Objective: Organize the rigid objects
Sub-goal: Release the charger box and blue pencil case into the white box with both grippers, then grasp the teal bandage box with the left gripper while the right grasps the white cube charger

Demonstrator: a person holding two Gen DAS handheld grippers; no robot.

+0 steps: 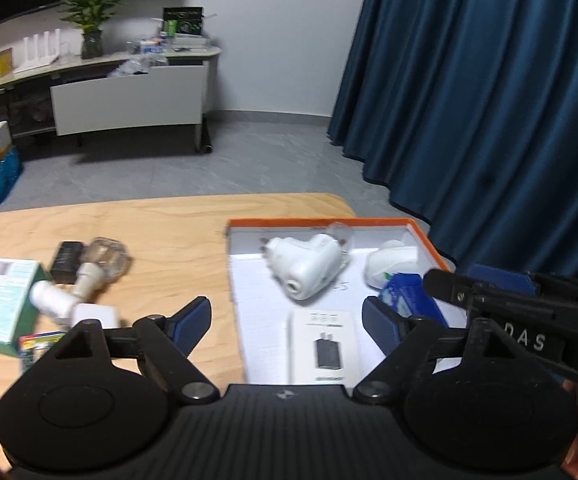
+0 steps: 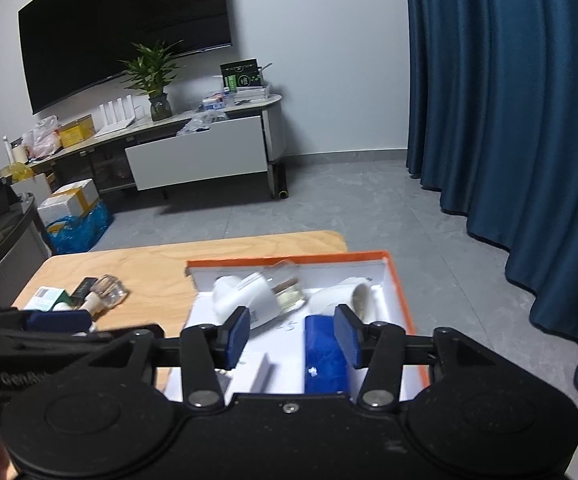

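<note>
Blurred clutter on wooden surface (image 1: 161, 232); left gripper (image 1: 287, 316) and right gripper (image 2: 291, 338) fingers spread, holding nothing; blue curtain (image 1: 489, 100) behind

Right tongs (image 1: 489, 280) hide the blue box (image 1: 405, 292) partly.

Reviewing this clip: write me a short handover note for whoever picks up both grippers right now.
Left gripper: open, nothing between the jaws, above the tray's near left part.
Right gripper: open, holding nothing, over the blue packet.
In the orange-rimmed tray: white plug-in device, a clear bottle behind it, white rounded item, blue packet, charger box.
Left on the wooden table: green-and-white box, black box, clear glass bottle, white bottle, small white block, small colourful packet.
Done: five items boxed. Left: move the table cluster into the tray.
</note>
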